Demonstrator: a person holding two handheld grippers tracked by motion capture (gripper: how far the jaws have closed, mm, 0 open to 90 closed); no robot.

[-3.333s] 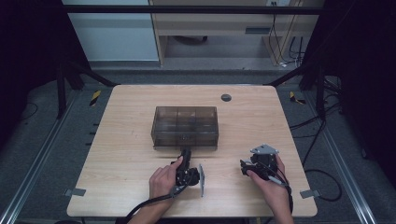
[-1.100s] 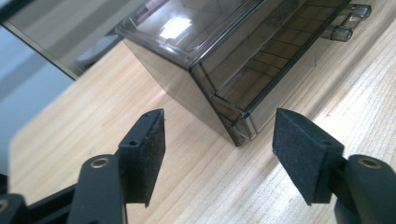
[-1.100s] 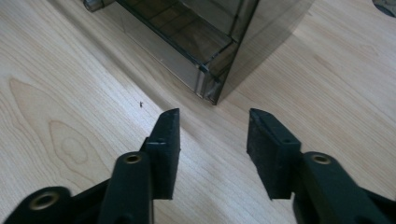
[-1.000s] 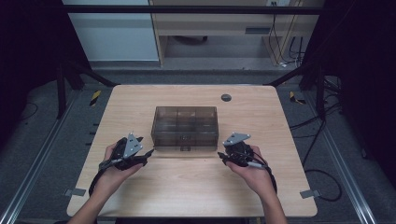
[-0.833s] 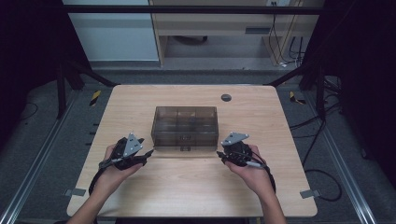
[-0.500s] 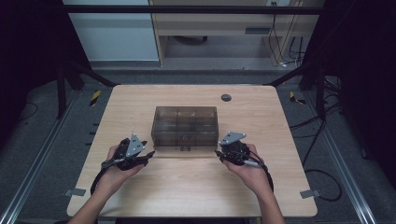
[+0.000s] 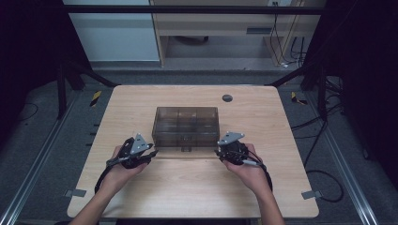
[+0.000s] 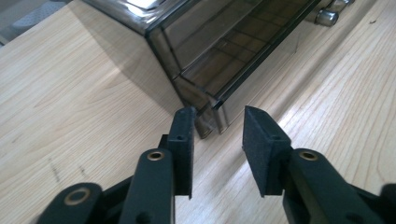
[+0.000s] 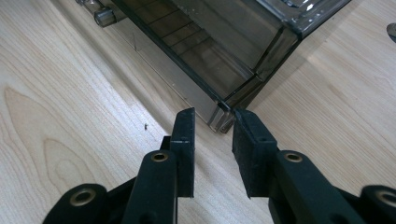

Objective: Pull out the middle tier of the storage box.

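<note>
A smoky see-through drawer box stands mid-table. My left gripper sits at its front left corner and my right gripper at its front right corner, both low over the wood. In the left gripper view the jaws flank the box's lower corner, and a gap shows beside each pad. The right gripper view has that gripper likewise astride the other corner. Both pairs of jaws have just been closing, with the corner at their tips and no pad pressing on it. A small metal drawer knob sticks out of the front.
The wooden table has a round dark grommet behind the box. Cables trail from both grippers toward the near edge. A metal frame and loose cables on the floor surround the table.
Since the oldest frame both hands have left the table's front and gone to the box's front corners. Over the last second they have crept slightly inward toward the box.
</note>
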